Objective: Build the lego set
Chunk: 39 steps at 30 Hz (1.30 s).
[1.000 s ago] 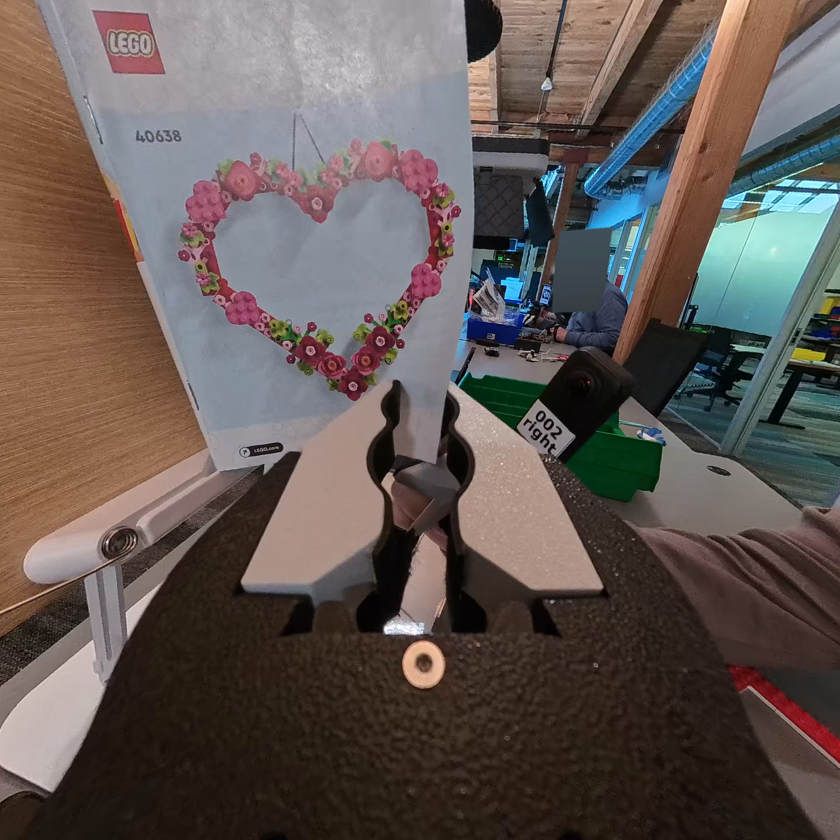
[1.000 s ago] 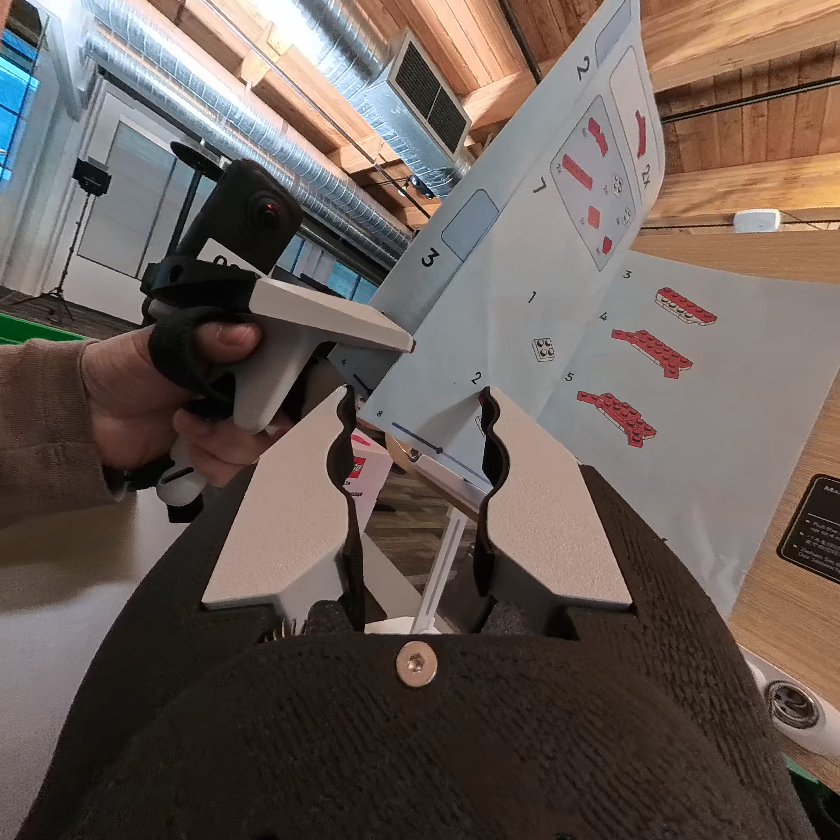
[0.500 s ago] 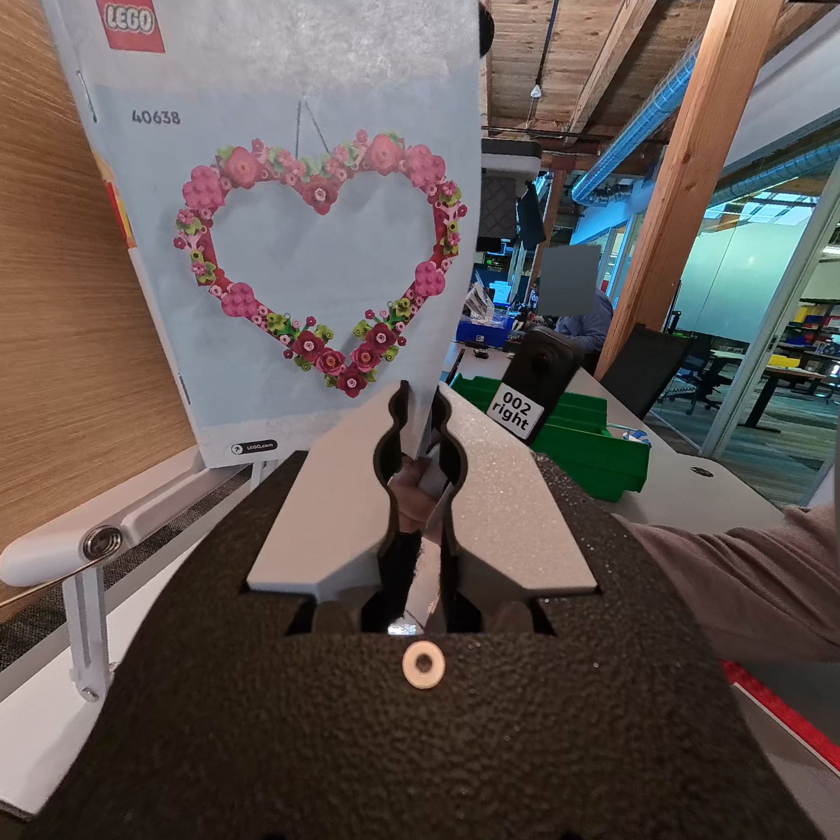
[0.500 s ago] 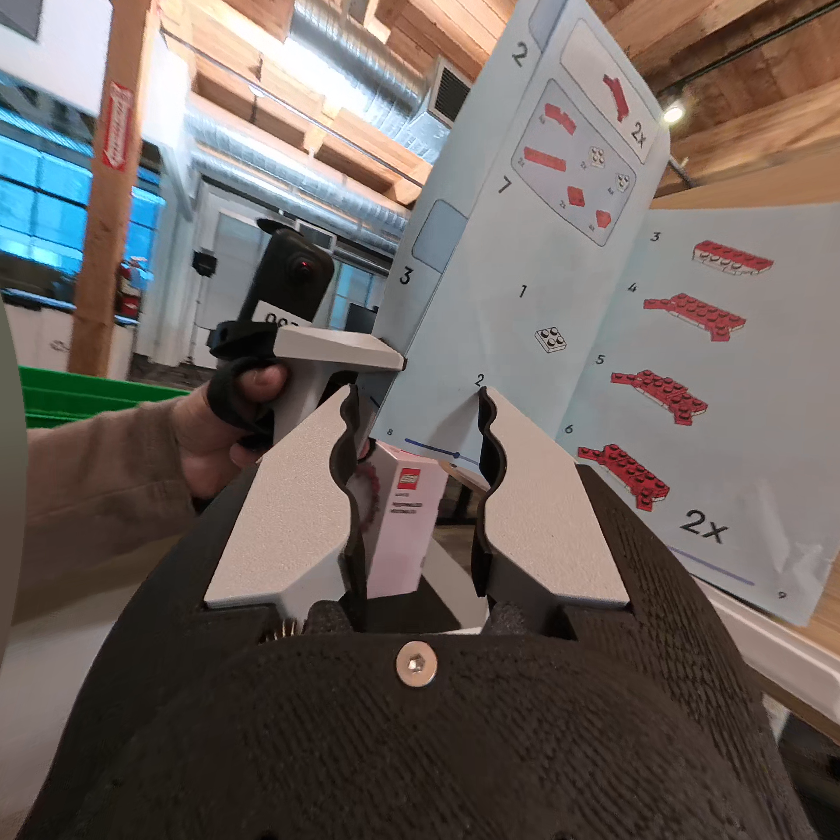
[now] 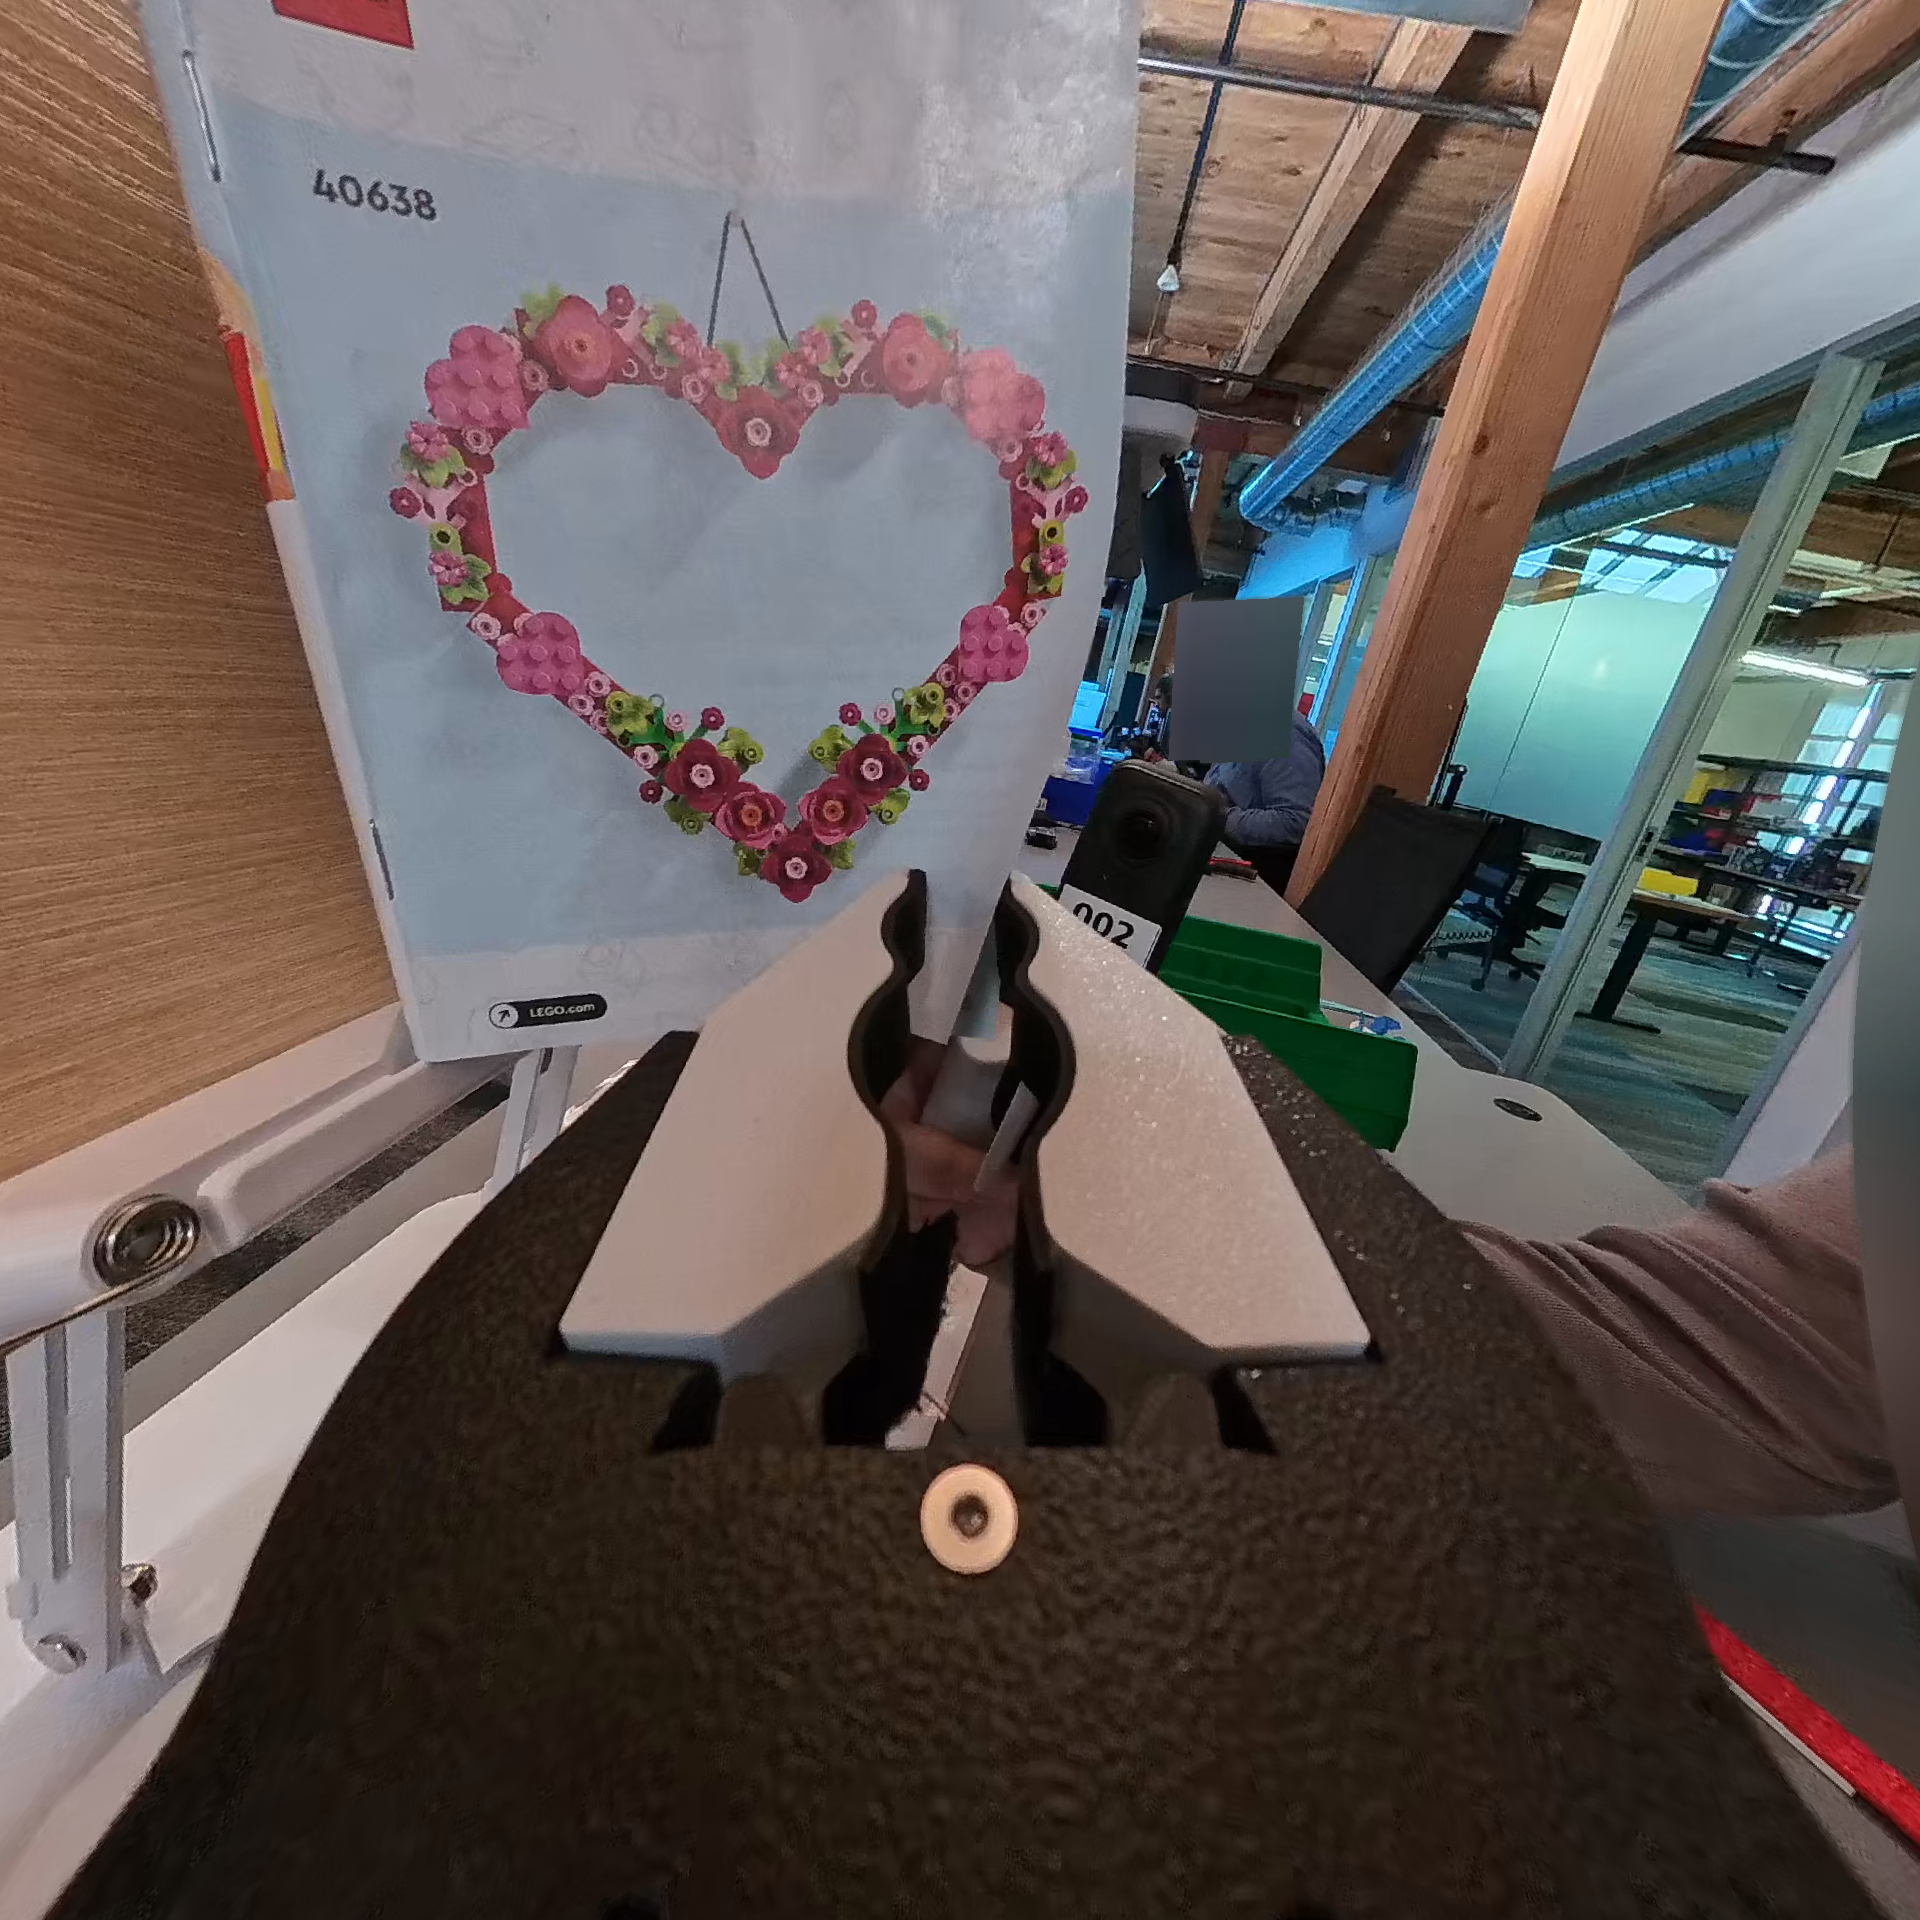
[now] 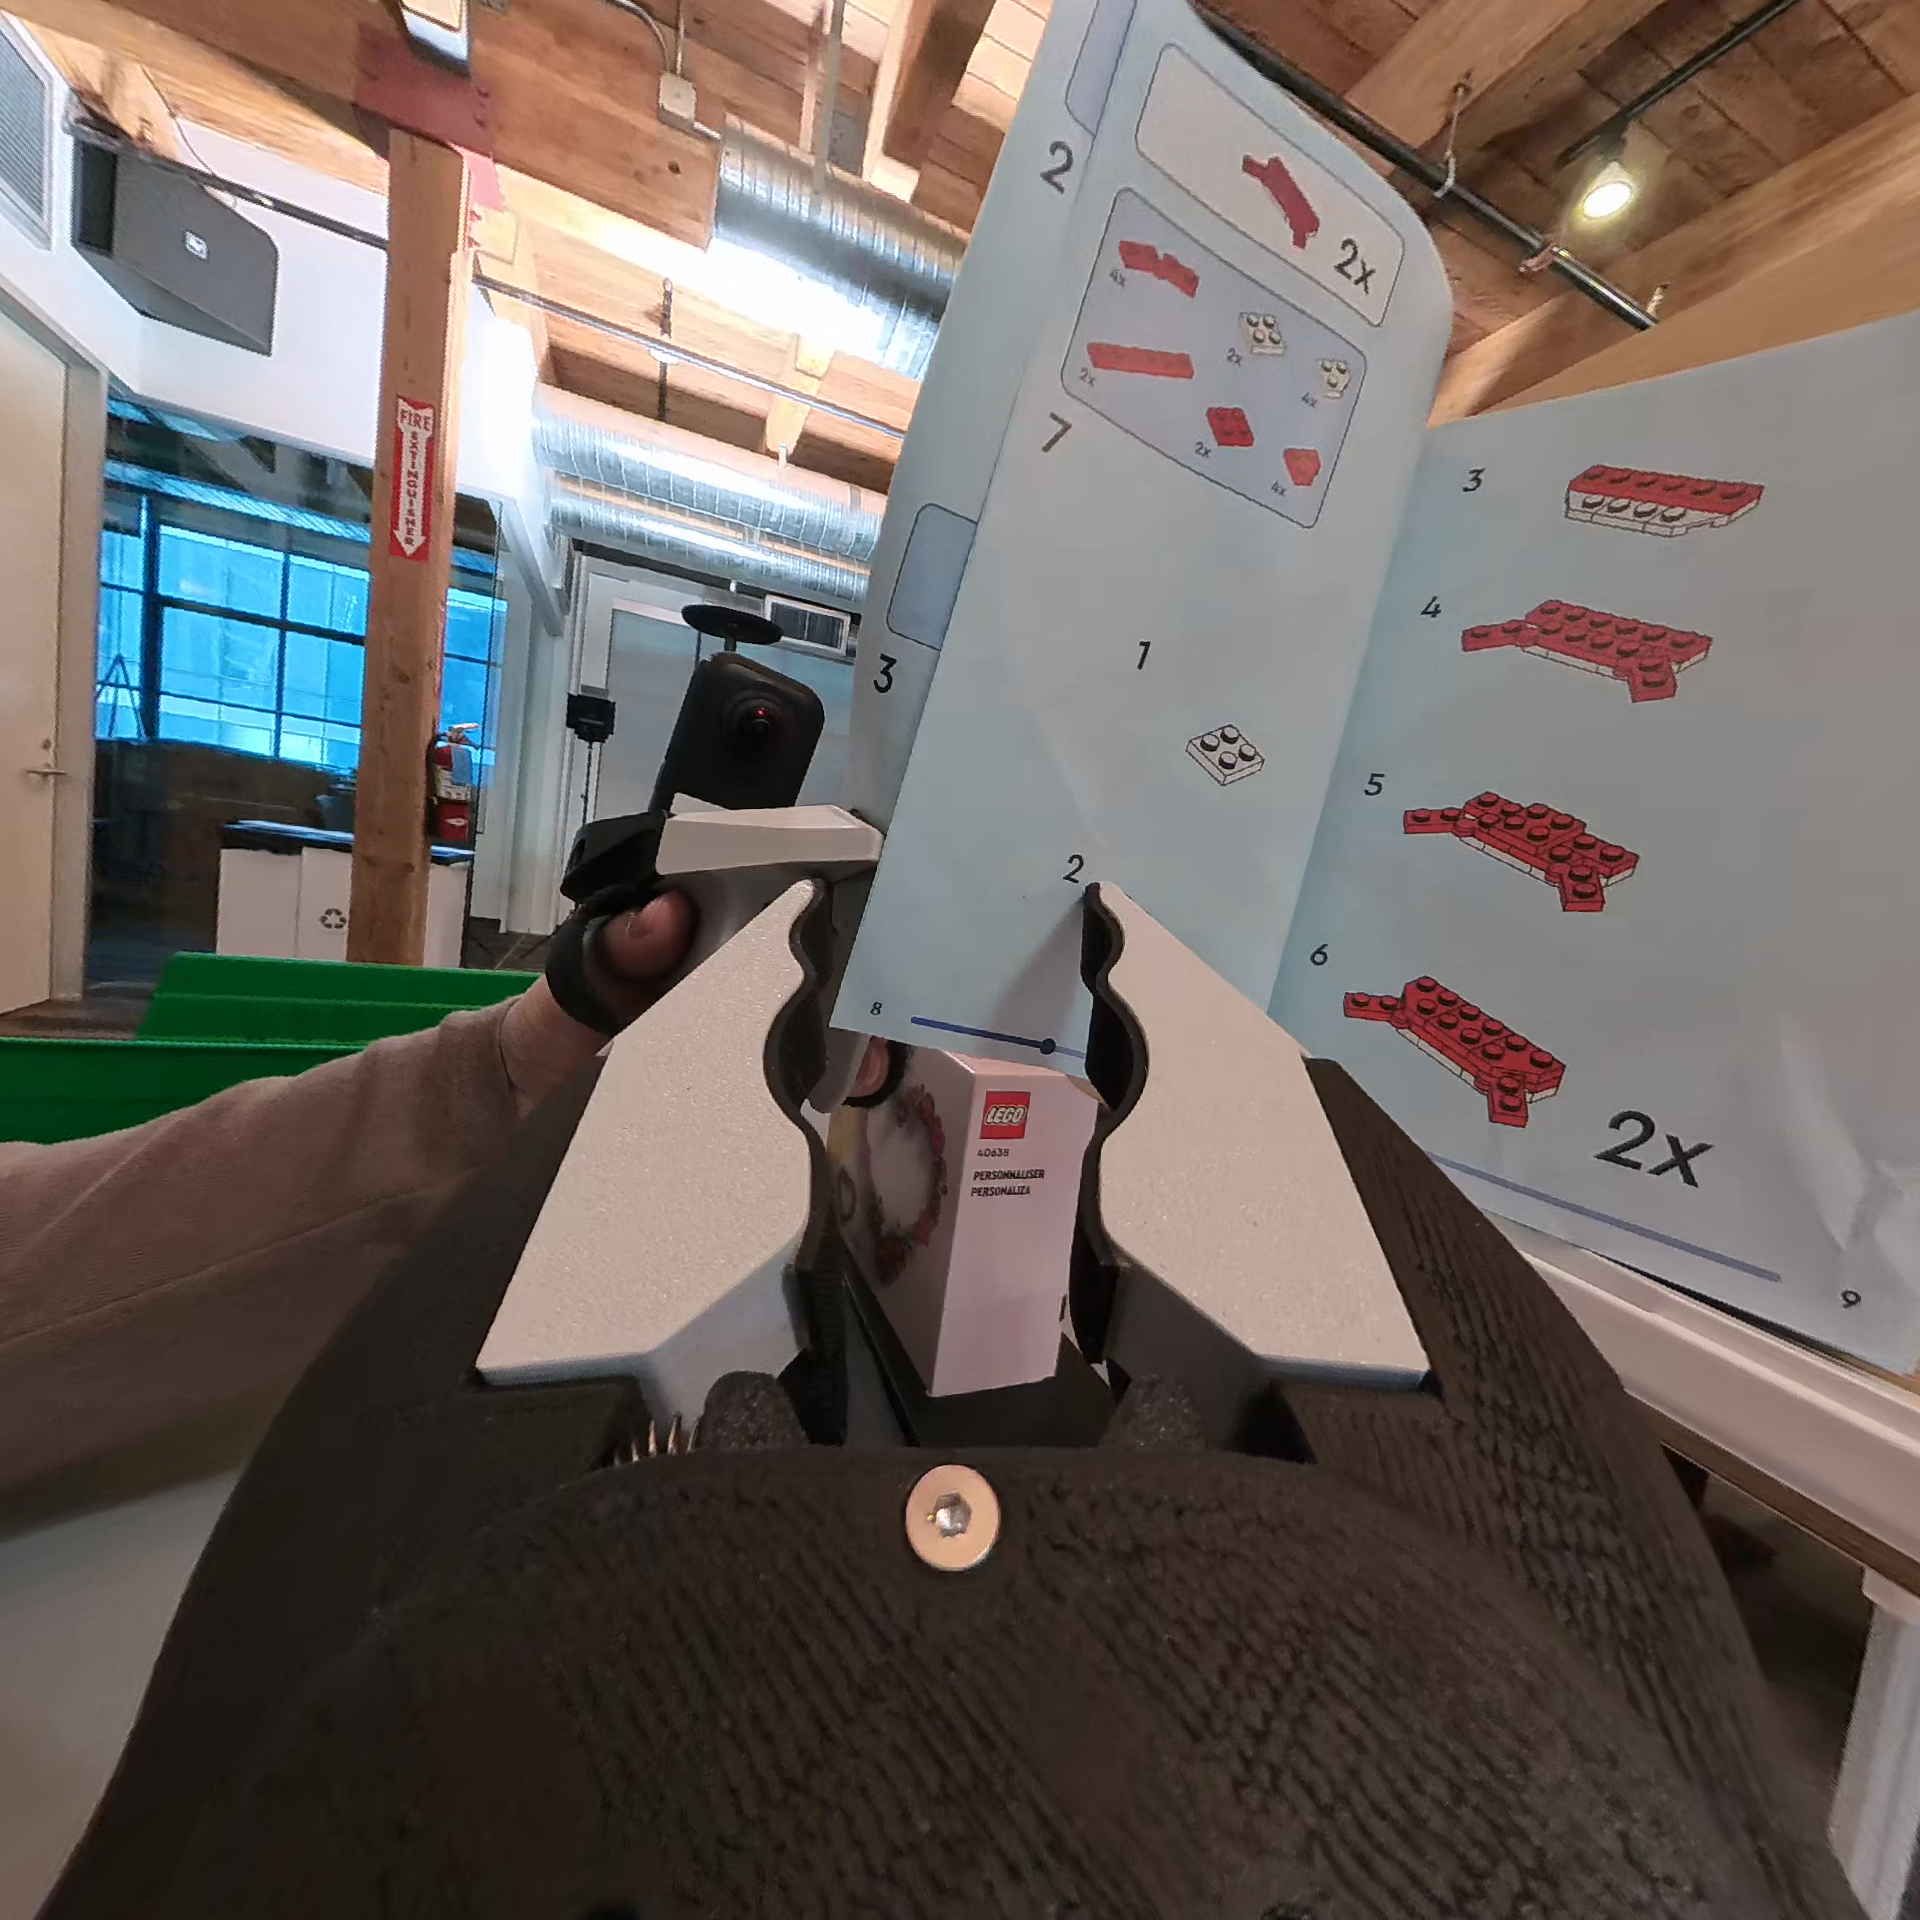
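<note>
The instruction booklet (image 5: 727,582) stands upright on a white holder against a wood panel, its cover showing a flowered heart. My left gripper (image 5: 961,914) is shut on the free edge of the cover pages. In the right wrist view the booklet (image 6: 1143,623) is open at pages with red brick steps, and the left gripper (image 6: 769,842) grips the lifted page's edge. My right gripper (image 6: 945,904) is open, and the lifted page's bottom edge sits between its fingertips without being pinched. A white and pink set box (image 6: 997,1216) stands behind, seen between the right fingers.
The white holder's ledge (image 5: 260,1122) runs along the wood panel at left. Green bins (image 5: 1278,997) sit on the grey table behind; they also show in the right wrist view (image 6: 260,1008). A wooden post (image 5: 1507,416) stands at right. A person sits far back. Less than 4 cm separates the two grippers' tips.
My left gripper has closed tighter on the page edge and moved nearer the booklet. The right wrist view has tipped down, bringing the set box between the right fingers.
</note>
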Tool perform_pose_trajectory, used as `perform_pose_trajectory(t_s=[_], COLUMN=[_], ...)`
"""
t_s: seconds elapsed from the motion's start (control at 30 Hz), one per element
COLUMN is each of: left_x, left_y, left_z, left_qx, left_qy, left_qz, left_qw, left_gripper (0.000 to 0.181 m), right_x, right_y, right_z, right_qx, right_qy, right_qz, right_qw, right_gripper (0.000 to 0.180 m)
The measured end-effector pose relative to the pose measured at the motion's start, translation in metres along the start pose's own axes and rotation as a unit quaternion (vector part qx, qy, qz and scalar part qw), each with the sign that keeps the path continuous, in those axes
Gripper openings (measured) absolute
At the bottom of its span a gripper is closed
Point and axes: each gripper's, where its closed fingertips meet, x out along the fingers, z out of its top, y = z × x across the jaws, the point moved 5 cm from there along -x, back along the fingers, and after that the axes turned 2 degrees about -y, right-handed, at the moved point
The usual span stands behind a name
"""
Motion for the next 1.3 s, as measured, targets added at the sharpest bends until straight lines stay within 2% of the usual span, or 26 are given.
perform_pose_trajectory(t_s=[0.27,0.37,0.47,0.53,0.7,0.93,1.13,1.3], left_x=[0.002,0.003,0.002,0.002,0.002,0.002,0.000,-0.005], left_y=[-0.002,-0.002,-0.002,-0.002,-0.002,-0.003,-0.001,-0.002], left_z=[-0.001,-0.002,-0.001,-0.001,0.001,0.002,0.004,0.008], left_qx=[0.005,0.017,0.023,0.021,0.013,0.035,0.044,0.054], left_qy=[0.006,0.012,0.010,0.008,0.004,0.012,0.014,0.011], left_qz=[0.003,0.009,0.014,0.014,0.018,0.033,0.052,0.056], left_qw=[1.000,1.000,1.000,1.000,1.000,0.999,0.998,0.997], left_gripper=[0.020,0.016,0.004,0.004,0.024,0.019,0.026,0.022], right_x=[0.001,0.002,0.003,0.003,0.003,0.005,0.008,0.012], right_y=[0.001,0.002,0.003,0.003,0.001,0.004,0.006,0.012], right_z=[-0.001,-0.002,-0.002,-0.003,-0.002,-0.005,-0.007,-0.007], right_qx=[-0.012,-0.021,-0.022,-0.022,-0.036,-0.062,-0.109,-0.142], right_qy=[0.008,0.017,0.019,0.020,0.026,0.048,0.076,0.103], right_qz=[-0.003,-0.001,0.000,0.000,-0.008,-0.008,-0.017,-0.004], right_qw=[1.000,1.000,1.000,1.000,0.999,0.997,0.991,0.984], right_gripper=[0.047,0.047,0.047,0.047,0.047,0.048,0.051,0.050])
